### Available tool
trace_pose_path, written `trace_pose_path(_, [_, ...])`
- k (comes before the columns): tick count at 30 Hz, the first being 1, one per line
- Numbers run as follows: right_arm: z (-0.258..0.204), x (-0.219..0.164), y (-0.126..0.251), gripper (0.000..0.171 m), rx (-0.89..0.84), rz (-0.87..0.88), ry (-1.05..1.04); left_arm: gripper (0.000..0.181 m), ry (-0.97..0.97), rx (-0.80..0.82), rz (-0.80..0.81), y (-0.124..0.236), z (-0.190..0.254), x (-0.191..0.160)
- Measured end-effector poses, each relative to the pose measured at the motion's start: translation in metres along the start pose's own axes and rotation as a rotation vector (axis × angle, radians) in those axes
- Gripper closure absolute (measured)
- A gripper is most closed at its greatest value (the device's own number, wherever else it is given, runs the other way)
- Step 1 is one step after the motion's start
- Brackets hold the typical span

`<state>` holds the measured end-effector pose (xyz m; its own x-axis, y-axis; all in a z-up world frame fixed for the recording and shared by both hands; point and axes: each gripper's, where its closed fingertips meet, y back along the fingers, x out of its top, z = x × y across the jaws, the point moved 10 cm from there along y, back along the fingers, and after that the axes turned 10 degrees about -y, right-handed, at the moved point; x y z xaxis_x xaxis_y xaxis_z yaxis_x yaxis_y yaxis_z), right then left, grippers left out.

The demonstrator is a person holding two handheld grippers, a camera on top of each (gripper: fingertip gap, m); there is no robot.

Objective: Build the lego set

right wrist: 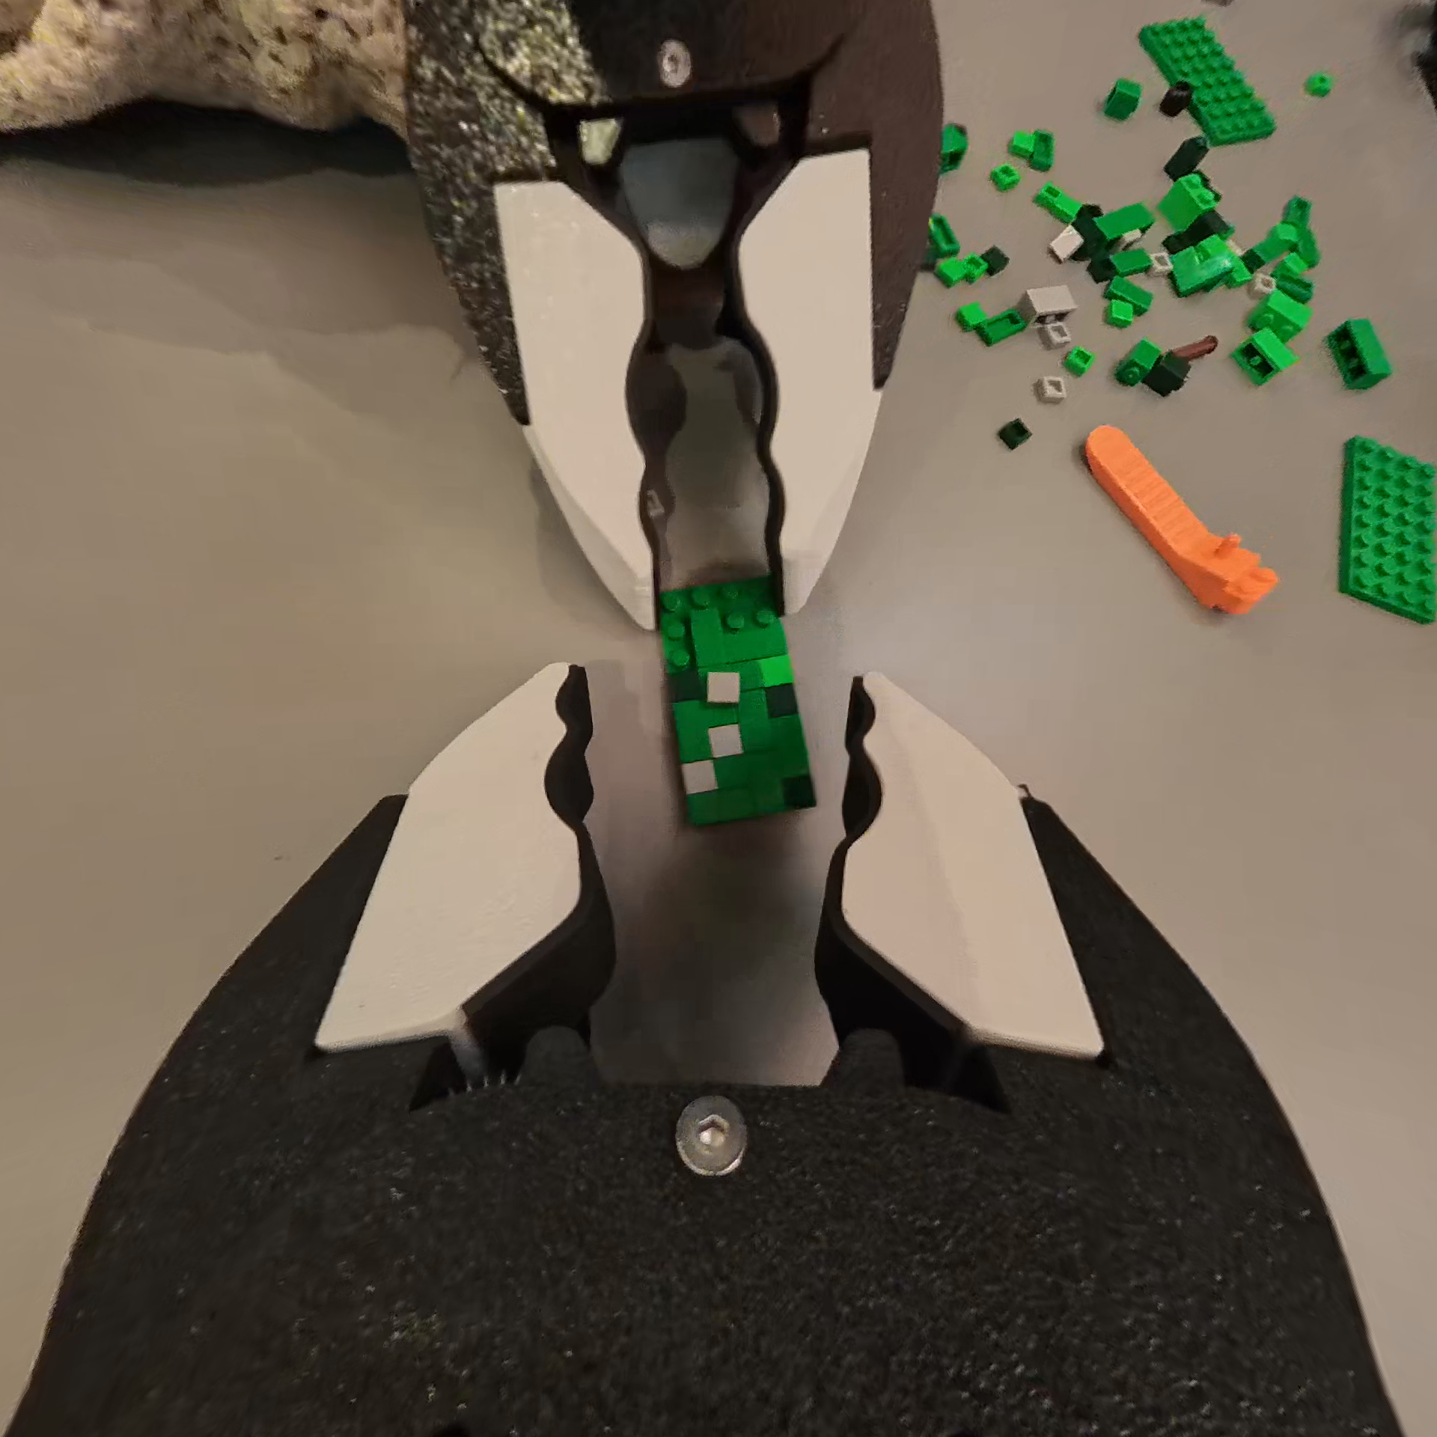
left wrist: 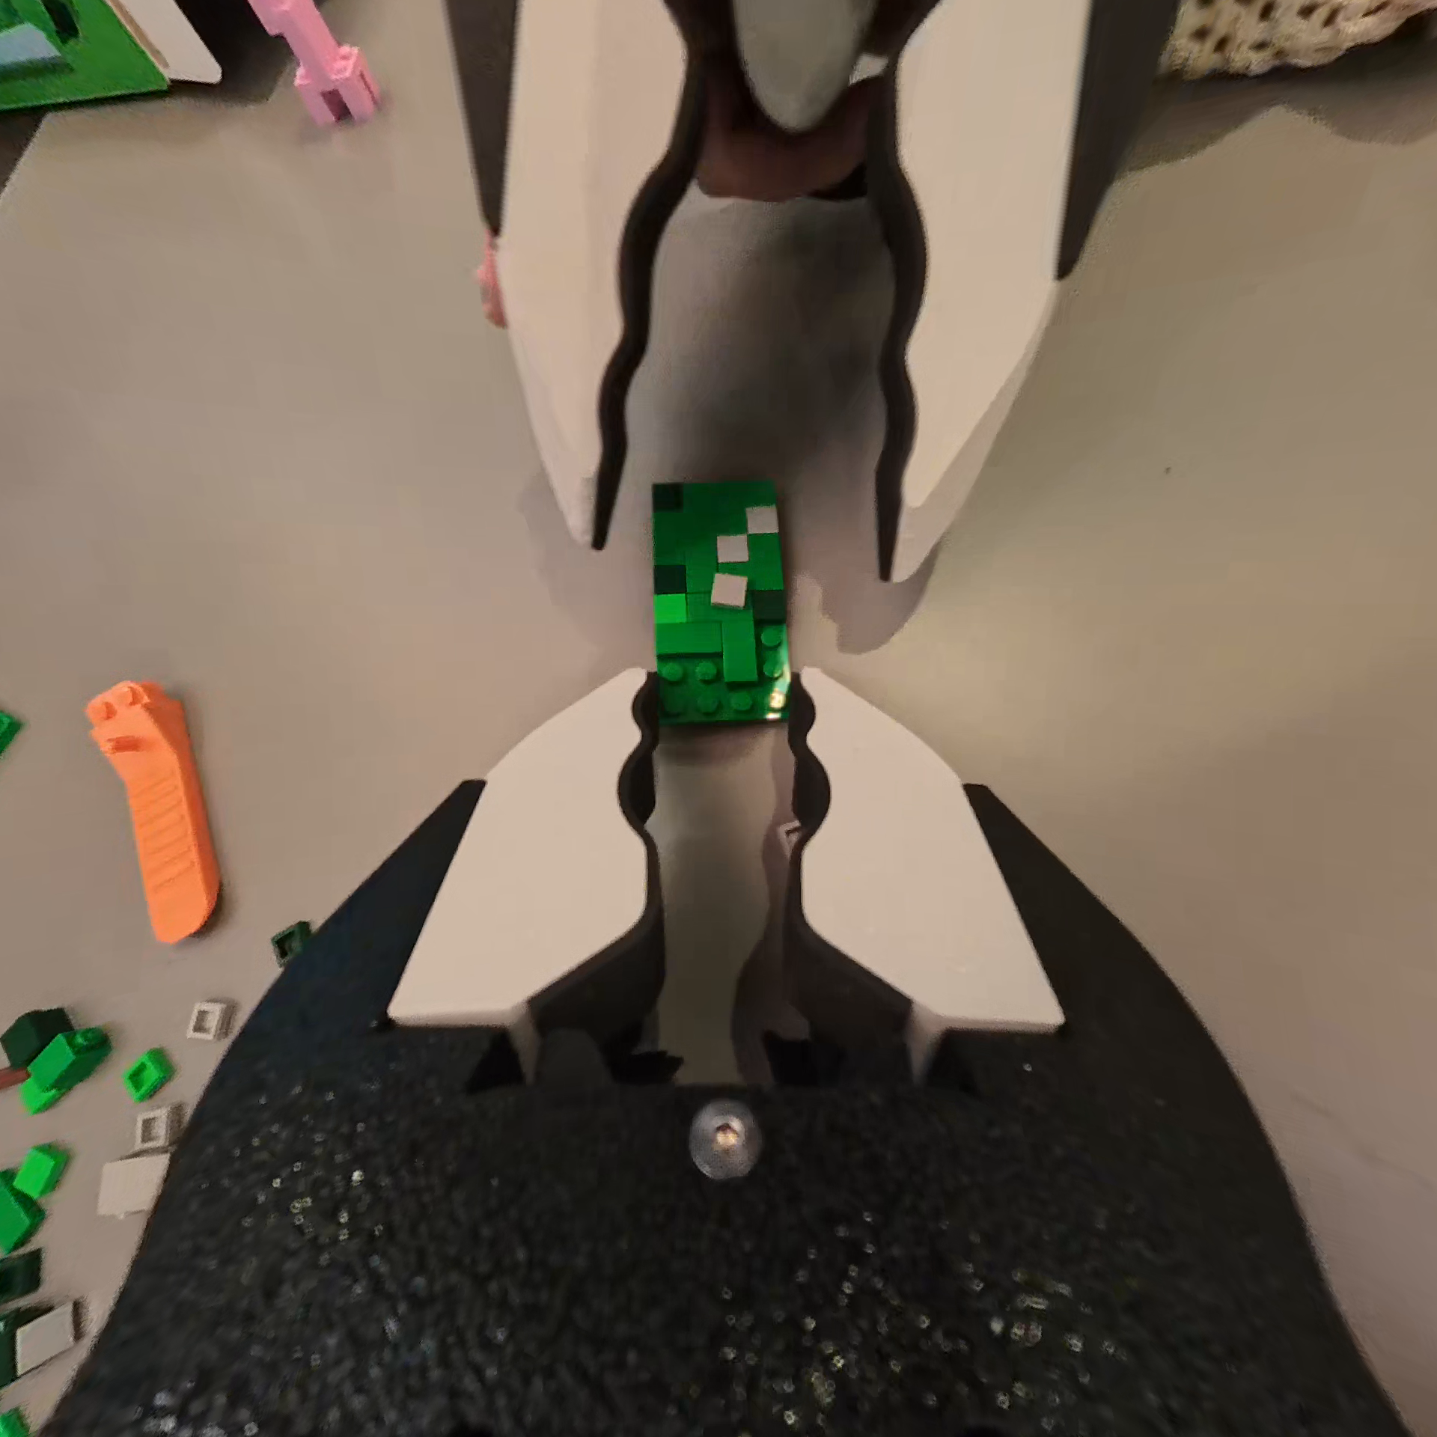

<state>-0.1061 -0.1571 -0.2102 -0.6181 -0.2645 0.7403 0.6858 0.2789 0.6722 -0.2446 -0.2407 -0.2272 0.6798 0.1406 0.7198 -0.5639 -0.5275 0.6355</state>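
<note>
A: What is lying at the left of the left wrist view?

B: Loose green and grey bricks (left wrist: 62, 1050) are sitting on the grey counter (left wrist: 311, 466), with an orange brick separator (left wrist: 159, 816) just above them and a pink piece (left wrist: 330, 78) near the top.

A: And in the middle?

B: The left tongs (left wrist: 719, 696) are pinching the studded end of the green tiled plate (left wrist: 719, 599), which is lying flat on the counter. The right tongs (left wrist: 742, 560) are facing them, standing wide around the plate's far end, apparently not touching it.

A: Is the right wrist view agreeing?

B: Yes. The plate (right wrist: 735, 700) is reaching between the spread right tongs (right wrist: 719, 684), the left tongs (right wrist: 715, 599) are gripping its far end, and the separator (right wrist: 1166, 521) and two studded green plates (right wrist: 1392, 529) are lying to the right.
</note>
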Motion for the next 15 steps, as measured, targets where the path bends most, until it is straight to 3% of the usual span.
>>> trace_pose_path(5, [0.004,0.004,-0.007,0.116,0.02,-0.205,0.099,0.15,0.005,-0.015,0.008,0.002,0.002,-0.002])
trace_pose_path(15, [0.016,0.02,-0.018,0.135,0.153,-0.367,0.098,0.15,0.092,-0.038,0.113,0.015,-0.003,-0.005])
